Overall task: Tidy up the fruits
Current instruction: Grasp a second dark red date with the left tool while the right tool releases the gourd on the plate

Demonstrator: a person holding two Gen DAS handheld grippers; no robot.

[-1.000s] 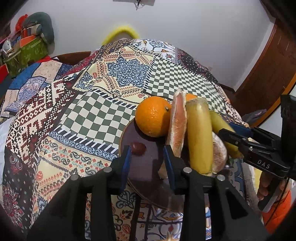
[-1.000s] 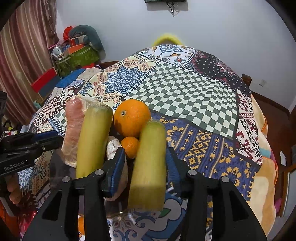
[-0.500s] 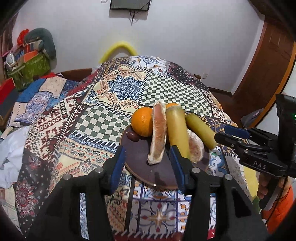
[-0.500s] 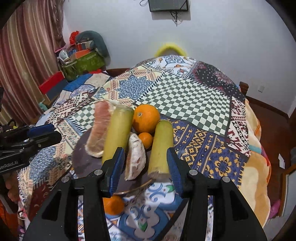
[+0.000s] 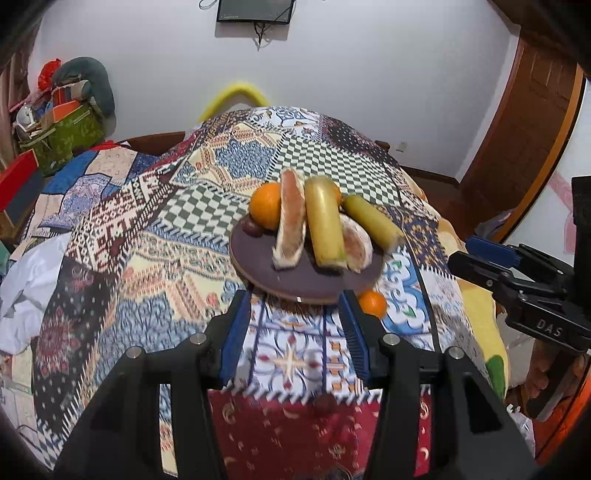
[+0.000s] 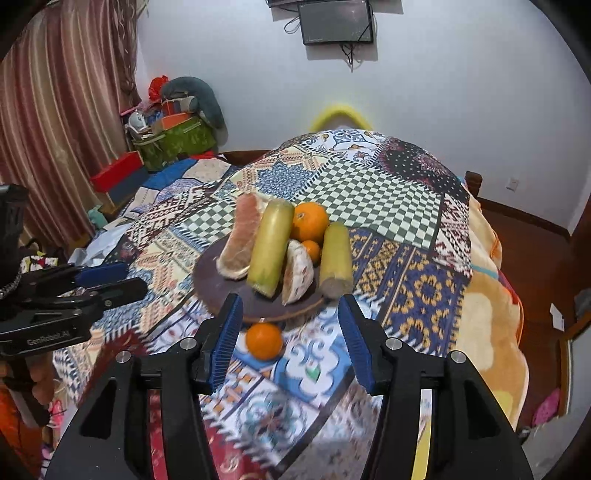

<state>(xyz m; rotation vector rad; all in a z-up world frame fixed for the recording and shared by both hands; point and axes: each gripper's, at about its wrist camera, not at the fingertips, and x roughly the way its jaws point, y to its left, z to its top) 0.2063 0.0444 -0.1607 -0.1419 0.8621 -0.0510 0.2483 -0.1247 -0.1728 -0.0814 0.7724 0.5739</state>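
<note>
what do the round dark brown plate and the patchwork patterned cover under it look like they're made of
The round dark brown plate looks like wood or a matte composite: flat, dull surface with a paler layered rim edge; the material stays uncertain. The patchwork patterned cover looks like soft printed fabric, since it drapes and creases over the edges.

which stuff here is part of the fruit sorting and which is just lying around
Job:
plate
large orange
two pomelo wedges
two sugarcane pieces
loose small orange on the quilt, off the plate

Lying about:
quilt
green bag
wall TV
curtain
</note>
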